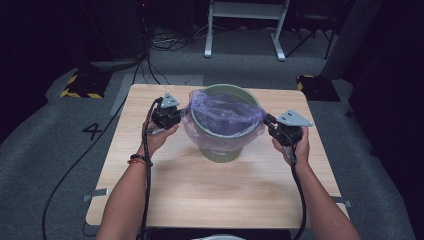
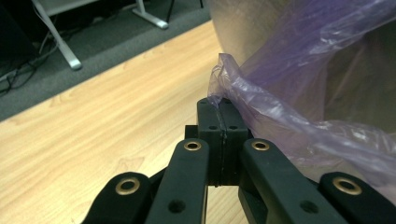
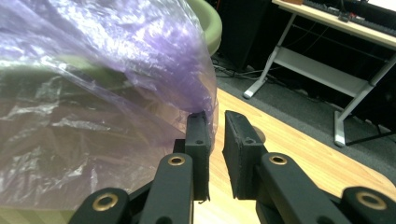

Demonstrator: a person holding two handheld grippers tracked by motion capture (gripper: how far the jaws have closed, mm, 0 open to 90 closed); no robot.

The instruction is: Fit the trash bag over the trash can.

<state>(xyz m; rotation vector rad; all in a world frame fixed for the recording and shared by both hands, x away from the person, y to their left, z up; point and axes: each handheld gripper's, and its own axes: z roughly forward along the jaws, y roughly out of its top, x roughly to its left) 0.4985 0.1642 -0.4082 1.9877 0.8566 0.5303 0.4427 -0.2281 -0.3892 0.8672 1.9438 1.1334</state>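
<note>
On the wooden table (image 1: 165, 190) the green bin (image 1: 222, 150) stands a little beyond the middle, and everything else is placed against it. To the left of the bin, the left tongs (image 1: 176, 116) sit right at its rim, held in the person's left hand (image 1: 159, 137). In the left gripper view these tongs (image 2: 222, 108) are clenched on a bunched fold of the purple plastic bag (image 2: 303, 93), the jaws pressed together with the film pinched between them. The bag (image 1: 225, 117) lines the bin, its edge folded outward and draped down over the rim on all sides.

To the right of the bin, the right tongs (image 1: 270, 125) meet the bag's hanging edge, carried by the right hand (image 1: 294, 147). In the right gripper view these tongs (image 3: 215, 122) are released: the jaws stand apart with a clear gap, the bag (image 3: 93, 93) lying against the outer side of the left-hand jaw and a thin edge of film hanging at the gap.
</note>
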